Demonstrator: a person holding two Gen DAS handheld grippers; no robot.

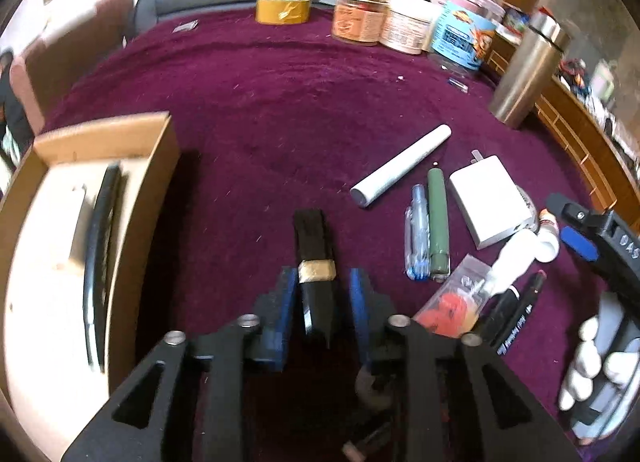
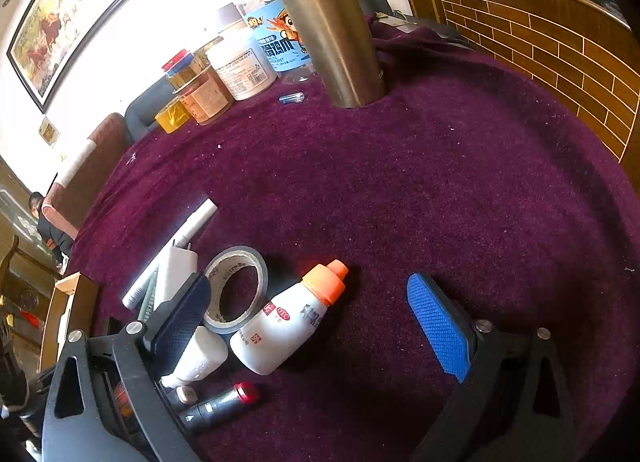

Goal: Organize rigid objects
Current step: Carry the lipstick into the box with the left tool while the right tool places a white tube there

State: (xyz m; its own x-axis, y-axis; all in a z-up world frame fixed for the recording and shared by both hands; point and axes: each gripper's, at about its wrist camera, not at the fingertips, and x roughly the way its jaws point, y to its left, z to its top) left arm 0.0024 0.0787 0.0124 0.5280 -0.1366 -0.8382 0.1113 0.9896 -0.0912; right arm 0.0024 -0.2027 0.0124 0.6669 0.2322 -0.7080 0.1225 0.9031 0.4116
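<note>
Lying between the jaws of the left gripper [image 1: 320, 298] is a black brush [image 1: 314, 262] with a gold band, its bristles pointing away over the purple cloth of the desk [image 1: 280, 109]. The blue pads [image 1: 358, 298] stand on either side of its handle with a slim gap showing, so the jaws look parted rather than pressed on it. To the left sits an open cardboard box [image 1: 156, 165] holding a dark curved item. To the right lie a white tube [image 1: 400, 165], two pens [image 1: 416, 238], a green marker [image 1: 438, 221] and a white charger [image 1: 492, 201].

The right gripper [image 2: 316, 326] hangs with its jaws wide apart and nothing clamped. Between them, on the cloth, lies a white bottle [image 2: 284, 326] with an orange cap, just beside a tape roll [image 2: 236, 290]. A steel flask [image 2: 328, 21] stands upright farther back, with jars [image 2: 240, 65] to its left.
</note>
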